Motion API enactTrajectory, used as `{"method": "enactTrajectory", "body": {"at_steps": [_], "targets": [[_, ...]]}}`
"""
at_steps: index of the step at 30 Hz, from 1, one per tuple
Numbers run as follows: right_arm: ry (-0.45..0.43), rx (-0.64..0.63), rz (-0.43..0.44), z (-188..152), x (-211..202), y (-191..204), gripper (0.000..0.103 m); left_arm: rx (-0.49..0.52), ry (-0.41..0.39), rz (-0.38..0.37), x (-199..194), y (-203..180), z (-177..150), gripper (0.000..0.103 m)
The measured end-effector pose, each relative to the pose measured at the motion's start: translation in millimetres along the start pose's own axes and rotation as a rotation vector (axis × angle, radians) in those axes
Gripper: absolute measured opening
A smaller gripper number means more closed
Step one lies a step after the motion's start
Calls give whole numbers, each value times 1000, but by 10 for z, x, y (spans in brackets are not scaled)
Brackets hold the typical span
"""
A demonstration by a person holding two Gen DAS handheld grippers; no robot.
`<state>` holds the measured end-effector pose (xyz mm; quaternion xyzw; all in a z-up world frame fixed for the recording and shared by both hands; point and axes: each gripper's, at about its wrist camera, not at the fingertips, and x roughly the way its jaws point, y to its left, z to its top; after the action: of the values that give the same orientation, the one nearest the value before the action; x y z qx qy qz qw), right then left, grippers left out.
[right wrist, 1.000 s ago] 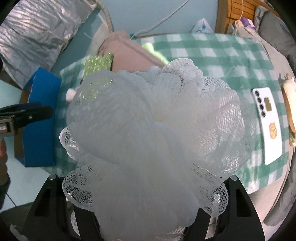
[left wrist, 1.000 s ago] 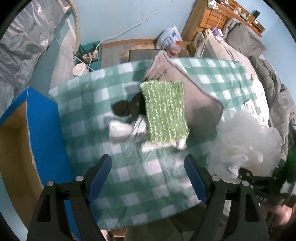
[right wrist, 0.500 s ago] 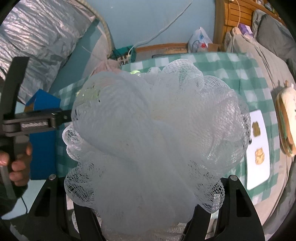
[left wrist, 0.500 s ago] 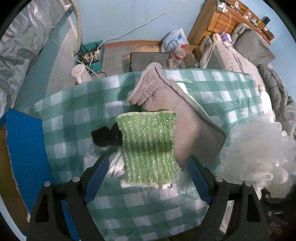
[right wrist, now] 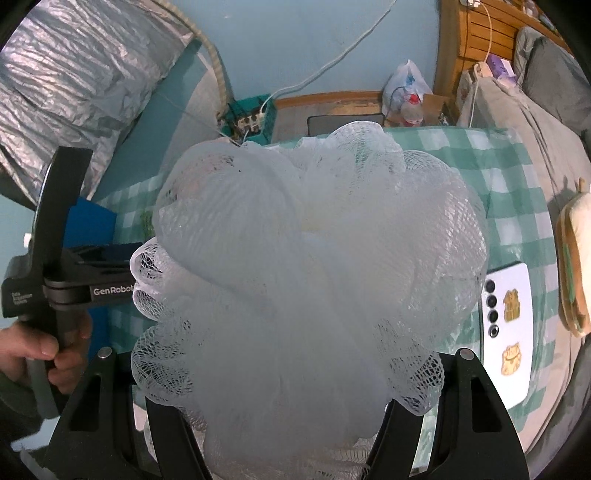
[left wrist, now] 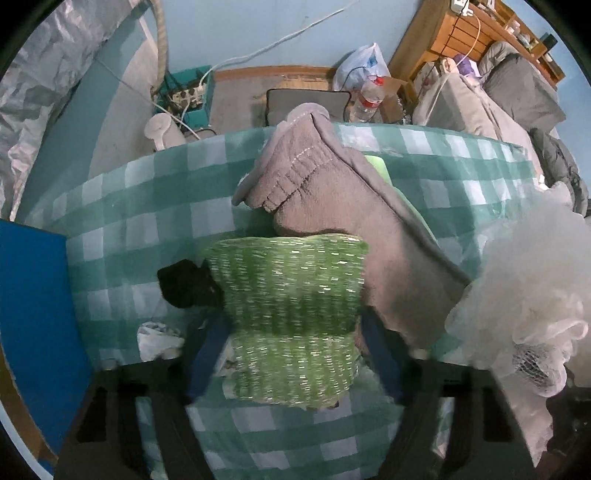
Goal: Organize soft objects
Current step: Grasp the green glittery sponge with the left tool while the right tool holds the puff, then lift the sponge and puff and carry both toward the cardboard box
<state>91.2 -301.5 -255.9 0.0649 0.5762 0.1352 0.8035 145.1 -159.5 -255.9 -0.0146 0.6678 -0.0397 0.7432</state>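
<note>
Tablecloth (left wrist: 147, 229) green-checked, blue wall (left wrist: 258, 33) behind, floor cluttered.

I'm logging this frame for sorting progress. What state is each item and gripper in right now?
white mesh loofah: held off the table, shut in the right gripper.
green knitted cloth: flat on the table, between the open fingers of the left gripper.
grey towel: folded, lying on the table.
black cloth: bunched beside the green cloth.
phone: face down.
</note>
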Motion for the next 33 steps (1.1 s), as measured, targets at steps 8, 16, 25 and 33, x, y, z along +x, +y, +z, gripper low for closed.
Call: {"method": "enactTrajectory", "body": {"at_steps": [8,16,25,33], "targets": [[1,-23,1,41,-8,64,68,21,-15,-35,-93,57,-102,22],[-5,-53,1,21,-51,180,68,-5,-73,-79,-372,197,-234,21],[-23,-82,7,42,-187,353,68,-44,-128,-123,-670,416,-354,21],[-34,-113,19,74,-299,558,68,-52,-162,-124,-884,561,-527,21]]}}
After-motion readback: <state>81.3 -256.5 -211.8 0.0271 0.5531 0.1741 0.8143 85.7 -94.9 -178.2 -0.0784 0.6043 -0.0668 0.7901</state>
